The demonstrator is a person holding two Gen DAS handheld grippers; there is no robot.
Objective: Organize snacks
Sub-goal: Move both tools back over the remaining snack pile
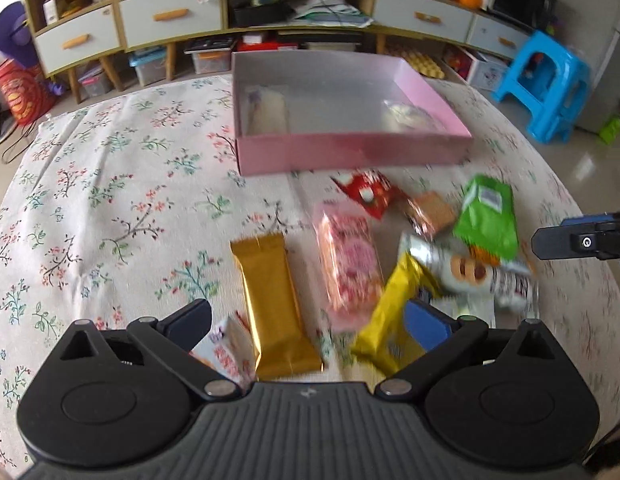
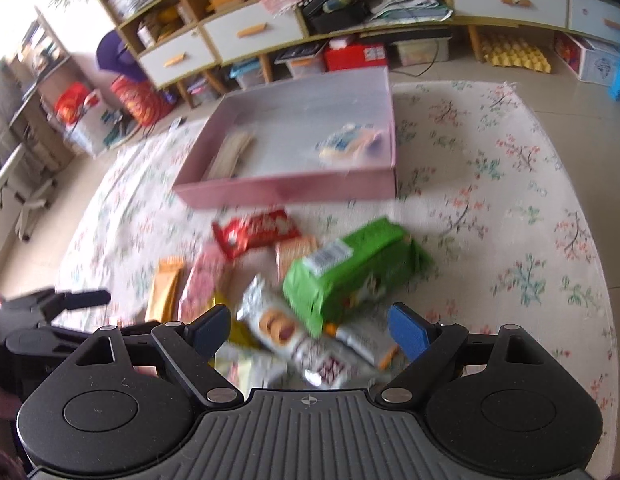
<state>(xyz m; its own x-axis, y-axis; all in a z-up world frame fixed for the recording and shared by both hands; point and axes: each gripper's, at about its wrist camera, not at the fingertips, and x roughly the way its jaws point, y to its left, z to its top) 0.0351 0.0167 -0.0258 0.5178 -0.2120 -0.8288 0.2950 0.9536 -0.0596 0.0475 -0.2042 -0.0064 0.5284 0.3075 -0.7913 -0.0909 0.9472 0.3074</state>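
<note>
A pink box point(image 1: 350, 152) point(image 2: 285, 192) stands at the far side of the floral cloth with two snack packs inside. In front of it lies a pile of snacks: a gold bar point(image 1: 273, 304) point(image 2: 165, 288), a pink pack point(image 1: 350, 264) point(image 2: 205, 284), a red pack point(image 1: 368, 192) point(image 2: 255, 232), a green bag point(image 1: 488, 216) point(image 2: 350, 272), a yellow pack point(image 1: 394, 312) and a silver cookie pack point(image 1: 466, 268) point(image 2: 277, 324). My left gripper point(image 1: 310, 324) is open above the gold bar and pink pack. My right gripper point(image 2: 310, 332) is open above the silver cookie pack. Both hold nothing.
The floral cloth point(image 1: 109, 200) point(image 2: 510, 200) covers the table. Behind it stand shelves with white drawers point(image 1: 169, 16) point(image 2: 249, 32) and storage boxes. A blue stool point(image 1: 546, 80) stands at the right. The right gripper's finger point(image 1: 570, 240) shows at the left wrist view's right edge.
</note>
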